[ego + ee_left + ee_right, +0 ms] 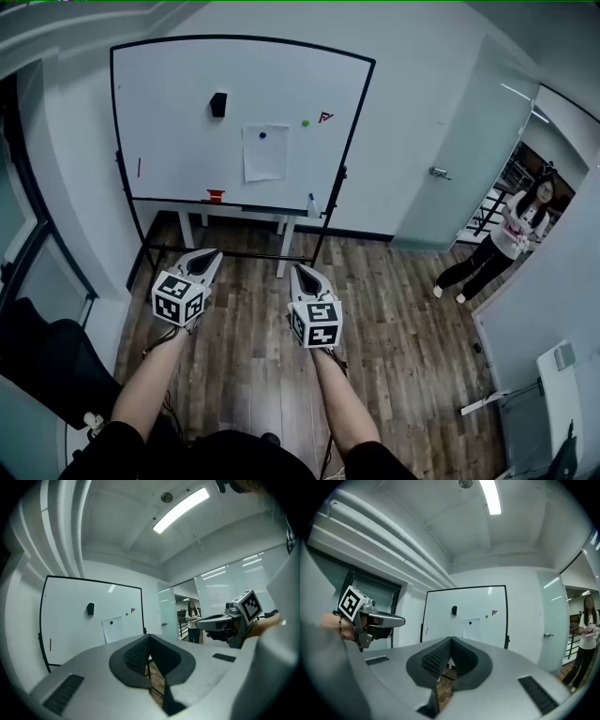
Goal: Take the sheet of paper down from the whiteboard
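The white sheet of paper hangs on the whiteboard, pinned near its top by a blue magnet. Both grippers are held level over the wooden floor, well short of the board and pointing at it. My left gripper is shut with nothing between its pads, and so is my right gripper. From the left gripper view the paper lies beyond the closed tips. The right gripper view has the paper just above its closed tips.
The board also carries a black eraser, a green magnet, a red mark and a red object on its tray. A white table's legs stand behind it. A person stands by the glass door at right. A dark chair sits near left.
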The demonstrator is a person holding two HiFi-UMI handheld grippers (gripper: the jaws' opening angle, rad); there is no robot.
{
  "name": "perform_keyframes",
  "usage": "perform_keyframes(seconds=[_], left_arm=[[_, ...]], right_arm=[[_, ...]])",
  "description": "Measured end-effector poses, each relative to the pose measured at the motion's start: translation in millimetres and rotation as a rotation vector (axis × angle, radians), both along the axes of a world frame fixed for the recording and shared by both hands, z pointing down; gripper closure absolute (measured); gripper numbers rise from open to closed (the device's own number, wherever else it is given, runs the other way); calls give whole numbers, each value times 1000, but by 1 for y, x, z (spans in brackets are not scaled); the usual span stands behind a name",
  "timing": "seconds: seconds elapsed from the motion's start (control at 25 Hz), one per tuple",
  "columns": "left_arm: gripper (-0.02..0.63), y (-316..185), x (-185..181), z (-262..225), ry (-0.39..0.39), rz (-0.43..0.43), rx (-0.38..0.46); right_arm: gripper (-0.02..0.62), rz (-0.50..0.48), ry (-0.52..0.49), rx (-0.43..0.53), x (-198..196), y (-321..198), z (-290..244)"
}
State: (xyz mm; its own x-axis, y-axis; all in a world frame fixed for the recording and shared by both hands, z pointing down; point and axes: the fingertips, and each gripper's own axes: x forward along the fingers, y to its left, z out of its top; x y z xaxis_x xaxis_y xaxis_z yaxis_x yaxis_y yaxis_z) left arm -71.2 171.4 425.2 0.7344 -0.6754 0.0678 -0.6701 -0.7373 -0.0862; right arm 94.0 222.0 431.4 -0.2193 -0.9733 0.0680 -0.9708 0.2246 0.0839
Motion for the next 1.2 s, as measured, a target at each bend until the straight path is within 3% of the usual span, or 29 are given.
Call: perform_keyframes(seconds=[0.68,1.2], left_arm=[[586,-29,81,8,-6,-38,-6],[586,-155,79,19,3,-8,-20]], right_arm=[[571,-31,13,7,80,-33,1],[571,0,33,-9,76,-154,8]])
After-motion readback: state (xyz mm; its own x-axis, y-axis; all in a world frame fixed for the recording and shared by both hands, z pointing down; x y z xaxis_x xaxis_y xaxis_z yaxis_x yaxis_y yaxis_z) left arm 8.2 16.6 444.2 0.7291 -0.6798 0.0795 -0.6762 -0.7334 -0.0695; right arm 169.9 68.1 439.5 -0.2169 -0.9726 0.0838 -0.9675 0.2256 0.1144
